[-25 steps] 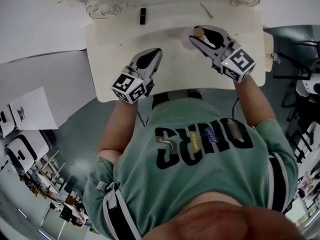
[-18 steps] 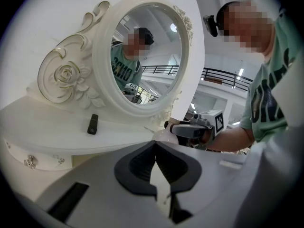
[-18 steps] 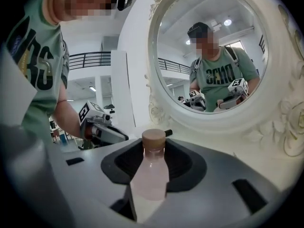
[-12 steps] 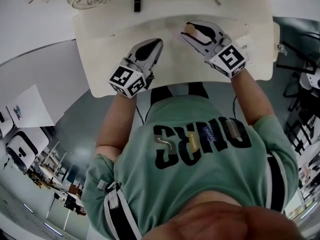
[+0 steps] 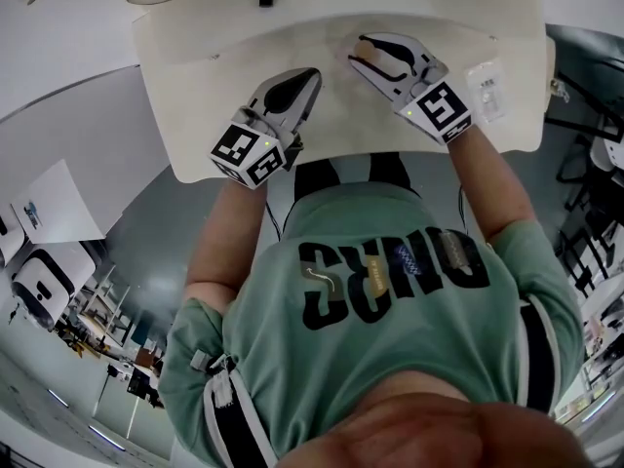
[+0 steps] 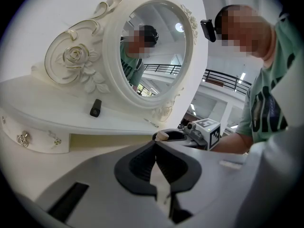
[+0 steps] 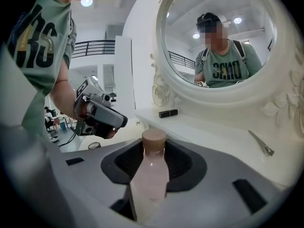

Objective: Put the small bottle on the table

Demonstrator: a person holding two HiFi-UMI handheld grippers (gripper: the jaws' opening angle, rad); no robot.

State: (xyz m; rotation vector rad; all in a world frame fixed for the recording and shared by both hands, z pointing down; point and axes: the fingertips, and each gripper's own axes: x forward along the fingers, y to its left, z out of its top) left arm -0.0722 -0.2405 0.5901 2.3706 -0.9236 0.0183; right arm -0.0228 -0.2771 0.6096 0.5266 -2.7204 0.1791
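L side: left gripper point(image 6: 155, 146) hangs over the cream table point(image 5: 185, 96), jaws pressed together w/ nothing between them. Behind it, on the raised back ledge, a small black tube point(image 6: 95, 108) lies in front of the oval mirror point(image 6: 111, 56), which has a carved rose on its white frame. Centre-right: right gripper point(image 7: 153, 148) is clamped on the bottle point(image 7: 151, 175). The bottle has a pale pink body and a tan cap, and stands upright between the jaws, cap poking out past the tips. In the head view it's over the table's right half, near the ledge. Can't tell if its base touches the top. Far R, a thin hair clip point(image 7: 261, 144) lies on the ledge below the mirror.
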